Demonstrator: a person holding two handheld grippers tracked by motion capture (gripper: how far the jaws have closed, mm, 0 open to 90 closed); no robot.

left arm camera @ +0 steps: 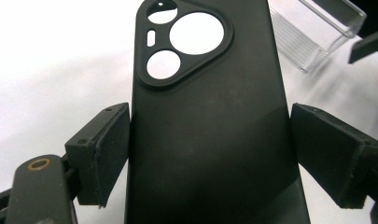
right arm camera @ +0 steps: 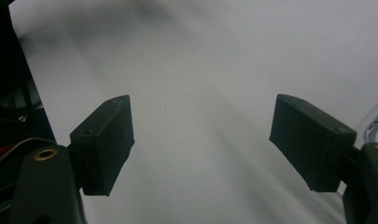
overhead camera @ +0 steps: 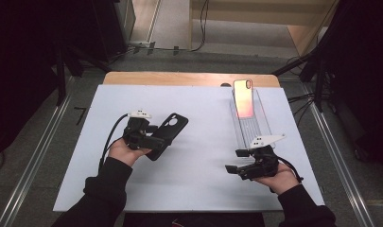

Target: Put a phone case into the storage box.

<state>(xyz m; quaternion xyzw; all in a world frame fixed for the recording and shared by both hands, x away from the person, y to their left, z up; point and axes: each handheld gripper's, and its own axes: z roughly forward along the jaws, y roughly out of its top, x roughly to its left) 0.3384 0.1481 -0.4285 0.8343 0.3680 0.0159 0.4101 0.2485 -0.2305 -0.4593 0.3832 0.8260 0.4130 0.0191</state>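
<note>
Black phone case (left arm camera: pixel 210 135) between left gripper (left arm camera: pixel 210 144) fingers (left arm camera: pixel 105 149), unbranded, right gripper (right arm camera: pixel 200 144) agape

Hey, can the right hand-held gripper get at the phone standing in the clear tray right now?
Probably yes. The right hand-held gripper is open and empty beside the near end of the clear tray, and nothing lies between it and the phone at the far end.

No text, brand, number or sign can be read anywhere: the black phone case (left arm camera: pixel 210 130) shows plain camera cut-outs, and the phone (overhead camera: pixel 243 98) in the clear holder (overhead camera: pixel 253 124) bears no legible marking.
</note>
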